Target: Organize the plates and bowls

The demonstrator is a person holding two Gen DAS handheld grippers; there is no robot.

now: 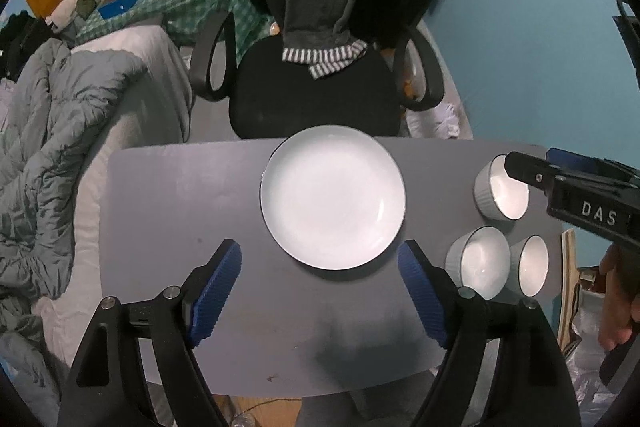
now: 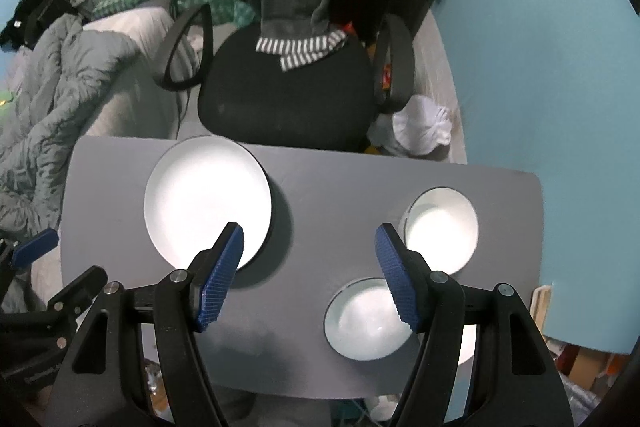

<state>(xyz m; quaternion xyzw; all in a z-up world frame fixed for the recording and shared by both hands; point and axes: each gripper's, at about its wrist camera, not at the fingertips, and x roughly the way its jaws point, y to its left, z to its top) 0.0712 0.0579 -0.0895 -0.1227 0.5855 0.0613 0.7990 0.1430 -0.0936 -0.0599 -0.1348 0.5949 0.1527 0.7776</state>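
Judging by the layout, nothing looks organized yet: the plate (image 1: pixel 333 197) lies alone at the centre of the left wrist frame, and three bowls (image 1: pixel 480 261) sit apart at right, unstacked, the near two just beside each other. Left gripper (image 1: pixel 320 291) hovers before the plate, jaws wide and empty. Right gripper (image 2: pixel 310 277) hangs over the bowls, jaws wide, holding nothing. All gathering seems left to do. The grey counter (image 1: pixel 168 227) is matte with faint stains. Beyond it, at upper centre, stands a black office chair (image 1: pixel 316 95) draped with clothes, a rumpled bed (image 1: pixel 64 115) at left, a teal wall (image 1: pixel 520 47) at right.
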